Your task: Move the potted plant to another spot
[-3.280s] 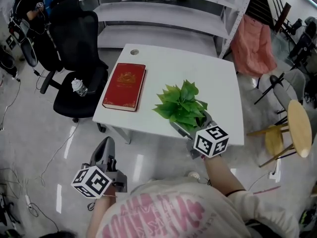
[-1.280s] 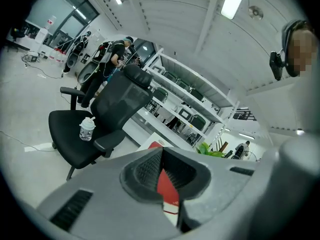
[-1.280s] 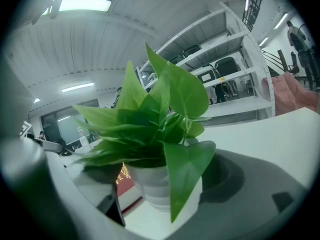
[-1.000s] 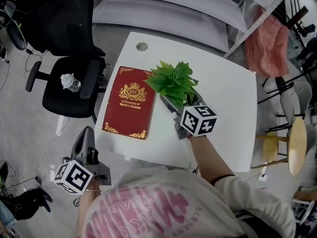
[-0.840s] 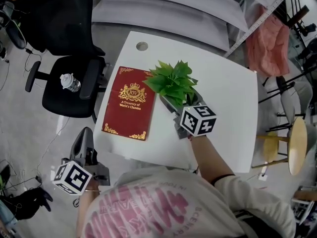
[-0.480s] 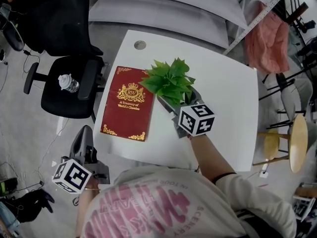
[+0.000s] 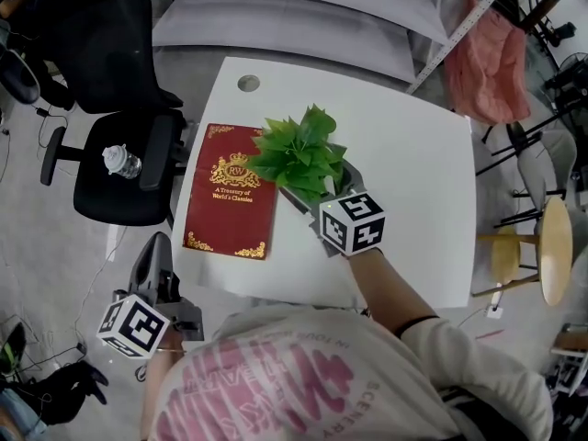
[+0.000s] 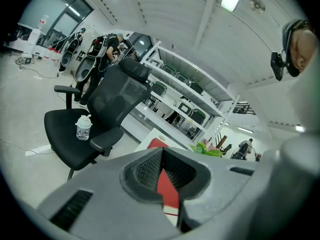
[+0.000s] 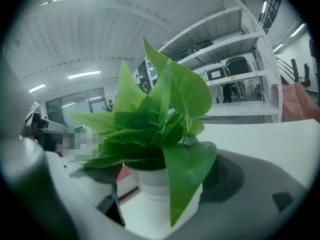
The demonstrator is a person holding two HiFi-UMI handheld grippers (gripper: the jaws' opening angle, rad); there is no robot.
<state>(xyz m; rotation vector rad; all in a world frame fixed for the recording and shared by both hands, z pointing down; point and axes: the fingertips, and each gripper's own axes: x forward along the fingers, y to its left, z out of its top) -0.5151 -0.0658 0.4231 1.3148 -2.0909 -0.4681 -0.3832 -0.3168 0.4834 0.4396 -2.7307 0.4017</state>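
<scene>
Right now your right hand-held gripper (image 7: 319, 194) is pinching the potted plant (image 7: 296, 152) by its white pot (image 9: 150, 181). One jaw sits against each side of the pot, and the green leaves fan out above and ahead of the jaws. The plant is over the white counter (image 7: 413, 163), near its middle; you cannot tell whether the pot's base touches the surface. Just to the left of that gripper a red book (image 7: 228, 196) with gold print lies flat on the counter, and some leaves overlap its right edge in the head view. Your left hand-held gripper (image 7: 158, 255) hangs off the counter's near-left corner, above the floor, its jaws pressed together on nothing. Ahead of it and to its left stands a black office chair (image 7: 101, 145) with a clear bottle (image 7: 120, 161) on the seat.
</scene>
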